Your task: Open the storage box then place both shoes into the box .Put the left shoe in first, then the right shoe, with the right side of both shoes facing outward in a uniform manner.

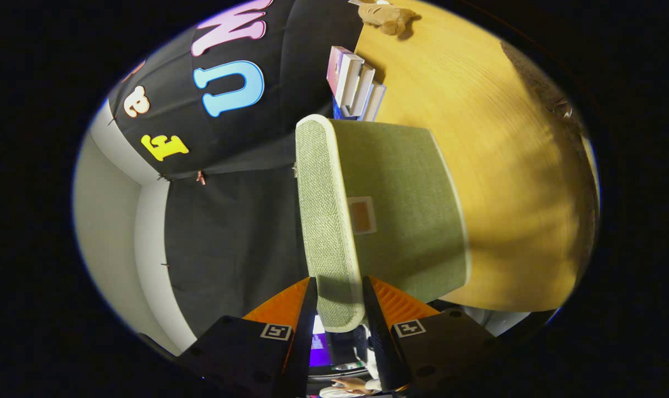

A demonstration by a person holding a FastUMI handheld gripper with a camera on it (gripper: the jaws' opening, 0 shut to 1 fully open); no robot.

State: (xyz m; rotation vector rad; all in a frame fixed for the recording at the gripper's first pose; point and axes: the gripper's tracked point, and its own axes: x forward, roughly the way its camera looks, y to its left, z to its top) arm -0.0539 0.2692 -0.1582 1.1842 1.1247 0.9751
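The green fabric storage box (pixel 406 221) with pale trim stands on the wooden table just ahead of my fingers, and the whole scene looks tilted sideways. Its lid (pixel 326 221) shows as a narrow woven strip with a rounded pale rim. The near end of that strip sits between my two fingers. My gripper (pixel 339 283) is shut on this lid edge, one finger on each side. A small square label patch (pixel 362 215) shows on the broad green face beside the strip.
The yellow wooden table (pixel 506 166) stretches beyond the box. A few books (pixel 355 83) stand past the box near the black cloth wall. A brown soft toy (pixel 387 16) lies farther off. A person's hand (pixel 351 384) shows behind the fingers.
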